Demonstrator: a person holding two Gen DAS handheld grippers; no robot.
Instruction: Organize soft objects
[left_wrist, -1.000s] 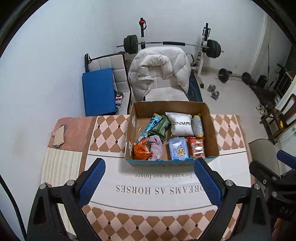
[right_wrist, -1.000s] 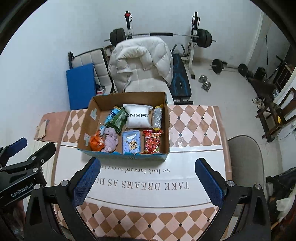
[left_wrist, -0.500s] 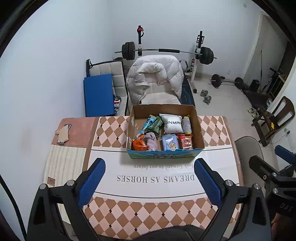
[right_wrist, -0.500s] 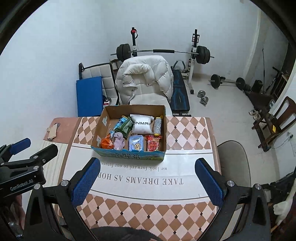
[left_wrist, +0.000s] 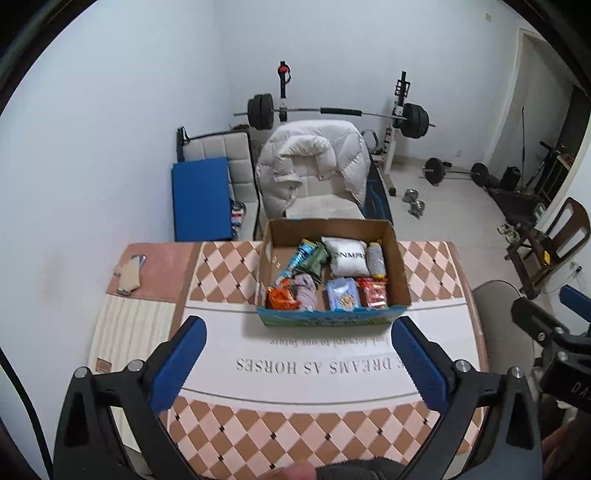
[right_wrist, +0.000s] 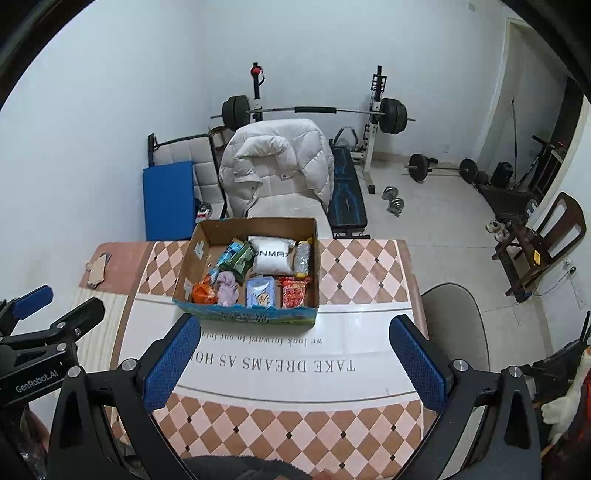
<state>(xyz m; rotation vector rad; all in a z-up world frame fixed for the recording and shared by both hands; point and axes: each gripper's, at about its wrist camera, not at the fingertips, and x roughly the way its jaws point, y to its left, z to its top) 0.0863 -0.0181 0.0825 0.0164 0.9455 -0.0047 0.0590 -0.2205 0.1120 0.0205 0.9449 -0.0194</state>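
Observation:
A cardboard box (left_wrist: 400, 275) stands on the checkered table (left_wrist: 229, 273), also in the right wrist view (right_wrist: 186, 269). It holds several soft items: a white pillow pack (left_wrist: 348, 253), a purple cloth (left_wrist: 306, 290), an orange bag (left_wrist: 281, 298), a blue wipes pack (left_wrist: 342, 298), a red snack pack (left_wrist: 373, 292) and green packets (left_wrist: 314, 258). My left gripper (left_wrist: 298, 363) is open and empty, high above the table's near side. My right gripper (right_wrist: 293, 363) is open and empty, likewise well short of the box.
A chair with a white down jacket (left_wrist: 314, 162) stands behind the table. A blue mat (left_wrist: 201, 197) leans left of it. A barbell rack (left_wrist: 340, 112) and dumbbells (left_wrist: 415, 205) are at the back. A grey chair (right_wrist: 454, 325) is at the table's right. Cardboard scraps (left_wrist: 127, 275) lie far left.
Both grippers have pulled back and up from the box, so it looks smaller and farther. Both stay open and empty.

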